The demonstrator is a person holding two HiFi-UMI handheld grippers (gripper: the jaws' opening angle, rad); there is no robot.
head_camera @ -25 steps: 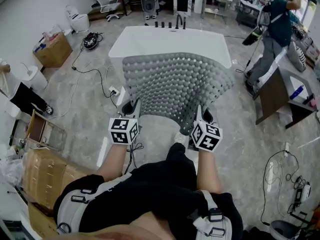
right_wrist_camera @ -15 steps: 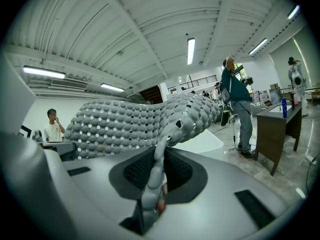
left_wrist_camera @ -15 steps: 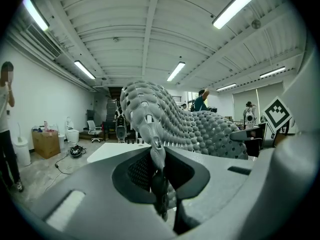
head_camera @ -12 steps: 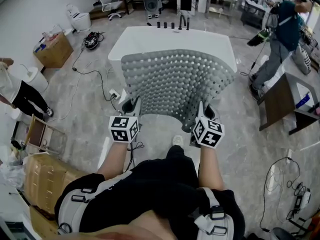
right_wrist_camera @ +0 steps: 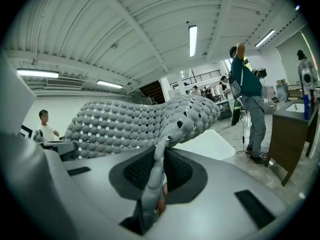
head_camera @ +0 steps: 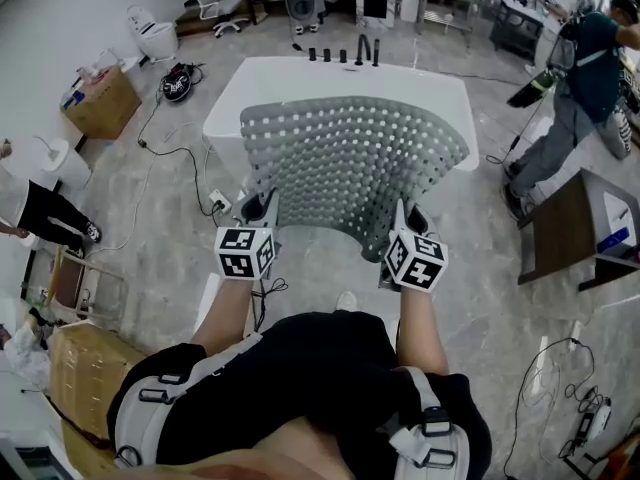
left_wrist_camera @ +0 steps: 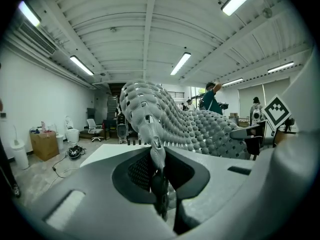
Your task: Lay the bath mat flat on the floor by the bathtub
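Note:
A grey bath mat point(head_camera: 355, 168) with rows of bumps and holes hangs spread in the air between my two grippers, in front of the white bathtub point(head_camera: 300, 78). My left gripper point(head_camera: 262, 211) is shut on the mat's near left corner. My right gripper point(head_camera: 406, 223) is shut on the near right corner. The left gripper view has the mat point(left_wrist_camera: 165, 119) pinched edge-on between the jaws and rising away. From the right gripper's camera the mat point(right_wrist_camera: 140, 124) likewise runs up out of the closed jaws. The mat's far edge arches over the tub's near rim.
Taps point(head_camera: 362, 48) stand at the tub's far end. A cable and a power strip point(head_camera: 218, 203) lie on the marble floor left of the tub. A person point(head_camera: 580, 88) stands at the right beside a wooden desk point(head_camera: 565, 233). Cardboard boxes point(head_camera: 100, 98) sit at the left.
The view has drifted a little, so the tub and mat sit slightly higher and more to the left. The person on the right has walked further right. Both grips are unchanged.

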